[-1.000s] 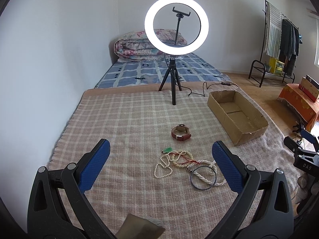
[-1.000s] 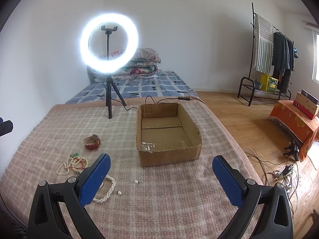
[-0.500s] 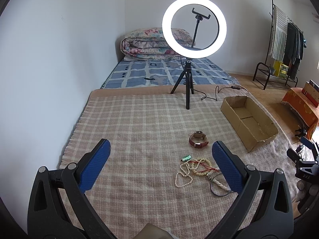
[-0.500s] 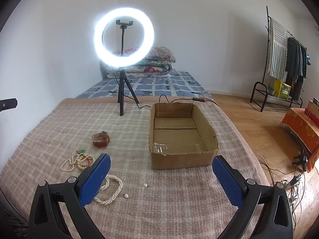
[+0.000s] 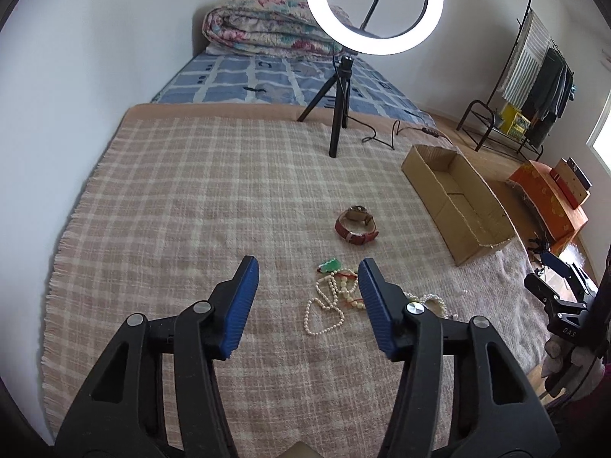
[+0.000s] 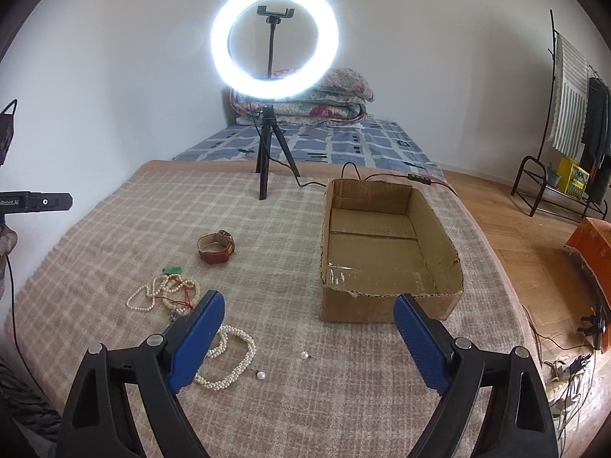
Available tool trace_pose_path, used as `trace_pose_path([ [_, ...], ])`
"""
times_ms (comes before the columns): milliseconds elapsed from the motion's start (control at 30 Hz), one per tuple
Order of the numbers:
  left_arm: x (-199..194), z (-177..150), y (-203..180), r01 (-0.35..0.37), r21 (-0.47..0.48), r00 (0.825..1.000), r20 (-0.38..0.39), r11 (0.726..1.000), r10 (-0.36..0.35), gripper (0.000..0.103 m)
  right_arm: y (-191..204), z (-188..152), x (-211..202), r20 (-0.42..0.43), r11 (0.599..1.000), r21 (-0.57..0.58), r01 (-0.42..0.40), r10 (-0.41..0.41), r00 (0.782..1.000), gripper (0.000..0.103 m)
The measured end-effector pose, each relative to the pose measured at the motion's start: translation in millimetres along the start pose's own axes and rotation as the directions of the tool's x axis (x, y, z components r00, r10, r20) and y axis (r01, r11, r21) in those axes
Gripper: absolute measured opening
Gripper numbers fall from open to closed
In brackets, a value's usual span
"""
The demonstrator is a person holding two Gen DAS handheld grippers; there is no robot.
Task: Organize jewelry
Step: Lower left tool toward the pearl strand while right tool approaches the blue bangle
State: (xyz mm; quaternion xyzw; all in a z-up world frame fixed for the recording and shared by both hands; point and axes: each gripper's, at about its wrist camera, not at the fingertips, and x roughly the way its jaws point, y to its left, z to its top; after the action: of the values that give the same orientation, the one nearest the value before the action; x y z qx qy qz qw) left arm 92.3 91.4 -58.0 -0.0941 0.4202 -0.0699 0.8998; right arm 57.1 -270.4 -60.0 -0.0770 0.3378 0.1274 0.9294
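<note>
Plaid blanket (image 5: 191, 198) — watch (image 5: 357, 225), pearl strands (image 5: 328, 305), cardboard box (image 5: 454, 202), tripod (image 5: 338, 114).

walls: plain white | floor: wood boards (image 6: 508, 206) at right | bed: blue patterned sheet (image 6: 343, 145), folded floral quilt (image 6: 317, 95) at upper centre | light: lit ring light (image 6: 275, 40) on black tripod, centre | rack: black clothes rack (image 6: 573, 122) at right edge | window: bright window (image 5: 601, 141), far right

Straight ahead of the tongs, a lit ring light (image 6: 275, 40) on a black tripod (image 6: 267, 152), standing on a checked blanket (image 5: 183, 198). Farther beyond, a folded floral quilt (image 5: 263, 26) on blue-patterned bedding (image 6: 343, 145). Far right, a clothes rack (image 5: 530, 76) and an orange-covered stand (image 5: 550, 198).
</note>
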Motion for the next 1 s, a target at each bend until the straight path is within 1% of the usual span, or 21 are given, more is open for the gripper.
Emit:
trace_pose_path([
  [100, 12.7, -3.7, 3.1, 0.024, -0.027, 0.998, -0.049, 0.999, -0.025, 0.049, 1.9, -1.6, 4.6, -0.021, 1.000, 0.000, -0.016, 0.016, 1.000, 0.090],
  [167, 18.6, -6.3, 2.9, 0.021, -0.022, 0.997, -0.069, 1.000, -0.023, 0.048, 0.9, -2.4, 8.0, -0.032, 1.000, 0.009, -0.029, 0.029, 0.999, 0.090],
  [267, 26.8, -10.9, 3.0, 0.021, -0.012, 0.995, -0.096, 1.000, -0.022, 0.045, -1.8, -4.2, 12.0, -0.050, 0.999, 0.021, -0.038, 0.039, 0.998, 0.088],
  [367, 36.9, -17.6, 5.2, 0.032, -0.021, 0.990, -0.139, 0.999, -0.035, 0.039, -5.4, -7.9, 17.3, -0.085, 0.998, 0.030, -0.046, 0.048, 0.995, 0.084],
  [433, 45.2, -22.8, 6.0, 0.041, -0.031, 0.984, -0.172, 0.999, -0.045, 0.038, -7.6, -11.8, 22.2, -0.118, 0.997, 0.043, -0.064, 0.069, 0.991, 0.080],
  [467, 48.8, -25.0, 5.7, 0.044, -0.035, 0.981, -0.188, 0.998, -0.050, 0.037, -8.3, -14.3, 25.2, -0.137, 0.996, 0.048, -0.074, 0.080, 0.987, 0.079],
  [500, 52.0, -27.2, 6.0, 0.046, -0.036, 0.978, -0.200, 0.998, -0.052, 0.033, -8.5, -16.7, 27.0, -0.150, 0.995, 0.049, -0.082, 0.088, 0.985, 0.076],
  [533, 54.8, -29.0, 5.7, 0.047, -0.033, 0.976, -0.210, 0.998, -0.053, 0.032, -8.2, -19.2, 29.3, -0.164, 0.995, 0.047, -0.090, 0.096, 0.982, 0.073],
  [700, 65.5, -34.6, 5.8, 0.045, -0.037, 0.969, -0.242, 0.998, -0.053, 0.032, -4.6, -27.1, 38.1, -0.215, 0.989, 0.047, -0.137, 0.144, 0.966, 0.065],
  [733, 68.1, -35.5, 6.3, 0.047, -0.044, 0.967, -0.248, 0.998, -0.056, 0.032, -3.7, -27.6, 40.2, -0.222, 0.987, 0.052, -0.151, 0.159, 0.962, 0.061],
  [867, 77.3, -37.3, 8.0, 0.050, -0.060, 0.961, -0.270, 0.997, -0.065, 0.030, 1.0, -31.1, 50.5, -0.258, 0.970, 0.096, -0.225, 0.243, 0.935, 0.055],
  [933, 80.4, -37.1, 9.3, 0.053, -0.067, 0.959, -0.276, 0.996, -0.070, 0.030, 5.4, -32.3, 55.0, -0.270, 0.961, 0.112, -0.251, 0.273, 0.923, 0.051],
  [1000, 82.3, -37.4, 9.8, 0.051, -0.066, 0.958, -0.280, 0.996, -0.068, 0.030, 10.8, -31.8, 57.7, -0.279, 0.956, 0.116, -0.271, 0.293, 0.915, 0.050],
])
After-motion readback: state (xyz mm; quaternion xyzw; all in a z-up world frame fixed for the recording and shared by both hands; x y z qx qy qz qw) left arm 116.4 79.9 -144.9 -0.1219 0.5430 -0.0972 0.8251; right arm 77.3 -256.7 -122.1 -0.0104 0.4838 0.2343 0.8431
